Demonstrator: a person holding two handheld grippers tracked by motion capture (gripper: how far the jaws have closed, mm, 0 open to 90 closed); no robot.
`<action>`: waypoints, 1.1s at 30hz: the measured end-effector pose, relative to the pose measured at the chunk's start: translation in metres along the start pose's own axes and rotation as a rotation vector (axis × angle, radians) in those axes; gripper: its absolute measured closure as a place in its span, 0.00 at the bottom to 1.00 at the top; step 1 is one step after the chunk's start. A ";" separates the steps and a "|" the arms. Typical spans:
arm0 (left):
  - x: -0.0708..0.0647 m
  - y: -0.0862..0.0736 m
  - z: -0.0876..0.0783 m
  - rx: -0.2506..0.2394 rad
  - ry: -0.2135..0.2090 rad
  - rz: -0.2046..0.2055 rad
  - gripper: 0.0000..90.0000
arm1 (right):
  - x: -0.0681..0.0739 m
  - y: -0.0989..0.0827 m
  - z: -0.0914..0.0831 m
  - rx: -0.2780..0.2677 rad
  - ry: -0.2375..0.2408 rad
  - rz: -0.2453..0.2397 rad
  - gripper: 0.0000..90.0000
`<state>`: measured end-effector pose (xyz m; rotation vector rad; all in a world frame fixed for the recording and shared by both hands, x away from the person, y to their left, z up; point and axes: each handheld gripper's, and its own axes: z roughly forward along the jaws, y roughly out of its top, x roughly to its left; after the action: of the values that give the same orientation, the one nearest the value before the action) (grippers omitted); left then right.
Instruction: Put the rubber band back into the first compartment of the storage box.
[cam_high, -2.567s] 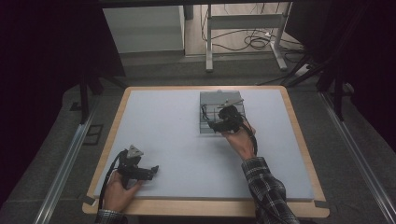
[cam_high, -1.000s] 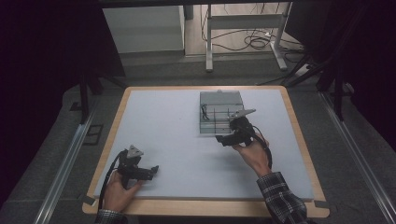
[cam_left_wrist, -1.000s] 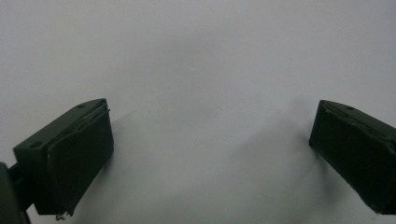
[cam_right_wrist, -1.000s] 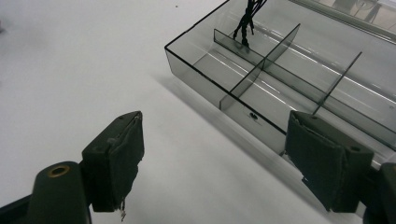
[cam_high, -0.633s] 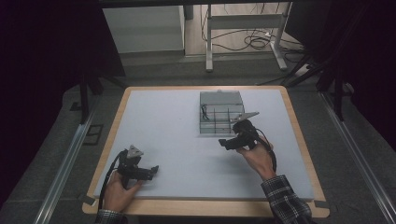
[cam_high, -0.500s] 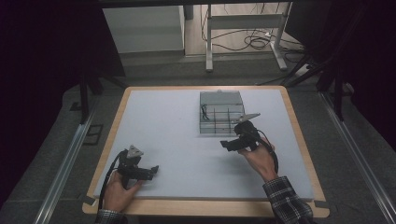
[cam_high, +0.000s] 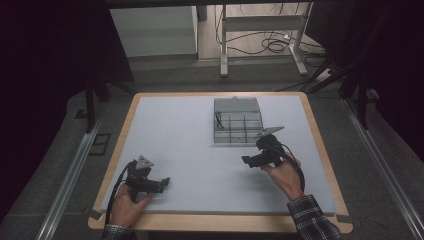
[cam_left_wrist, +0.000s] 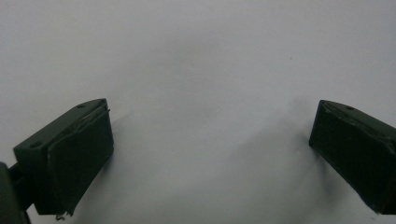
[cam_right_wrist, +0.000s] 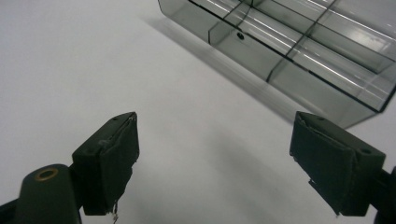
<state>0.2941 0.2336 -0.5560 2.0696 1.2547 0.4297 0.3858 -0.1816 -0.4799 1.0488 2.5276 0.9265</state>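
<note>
A clear grey compartment box (cam_high: 237, 122) with its lid folded back lies at the far middle of the white table top (cam_high: 190, 135); its near wall and dividers (cam_right_wrist: 299, 51) fill the upper right of the right gripper view. One compartment at its left holds a small dark item (cam_high: 219, 120). My right gripper (cam_high: 246, 161) is open and empty, held just in front of the box and pointing left. In its own view it (cam_right_wrist: 215, 163) hangs over bare table. My left gripper (cam_high: 165, 181) rests open near the front left edge, with nothing between its fingers (cam_left_wrist: 79, 158).
The table has a wooden rim (cam_high: 220, 220). Beyond its far edge stand a white cabinet (cam_high: 155, 30) and a metal frame with cables (cam_high: 265, 40) on the floor. Dark curtains close off both sides.
My right gripper has drawn back from the box toward the near right and now points left. The left gripper has stayed in place.
</note>
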 end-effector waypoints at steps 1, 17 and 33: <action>0.000 0.000 0.000 0.000 0.000 0.000 0.00 | 0.000 -0.002 -0.001 0.000 0.000 0.004 0.17; 0.000 0.000 0.000 0.000 0.000 0.000 0.00 | -0.004 -0.022 -0.010 0.031 -0.024 0.005 0.17; 0.000 0.000 0.000 0.000 0.000 0.000 0.00 | -0.009 -0.043 -0.025 0.049 -0.034 0.033 0.13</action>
<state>0.2941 0.2336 -0.5560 2.0693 1.2547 0.4300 0.3583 -0.2226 -0.4885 1.1143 2.5247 0.8524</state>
